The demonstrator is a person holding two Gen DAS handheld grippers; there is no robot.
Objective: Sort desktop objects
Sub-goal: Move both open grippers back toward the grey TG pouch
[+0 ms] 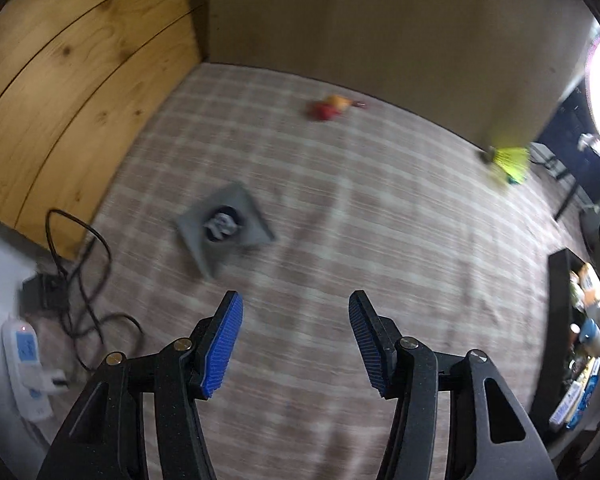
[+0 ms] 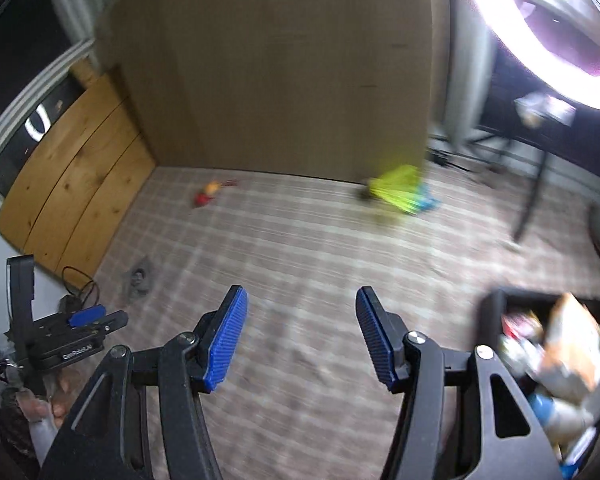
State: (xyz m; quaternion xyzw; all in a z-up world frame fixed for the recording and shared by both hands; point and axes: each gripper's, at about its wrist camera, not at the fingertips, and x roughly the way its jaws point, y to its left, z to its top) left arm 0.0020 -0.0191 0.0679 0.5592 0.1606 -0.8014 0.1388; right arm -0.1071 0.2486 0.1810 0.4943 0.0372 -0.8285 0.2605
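Probably home, checked tablecloth, ring light

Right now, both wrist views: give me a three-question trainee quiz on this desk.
1. True or false: the left tongs grip the grey tray.
2. What colour is the fan-shaped item near the back panel?
3. Which side of the right tongs is the black bin of sorted items: a) left b) right?

Key: 1. False; both tongs are open, holding nothing. 2. Yellow-green. 3. b.
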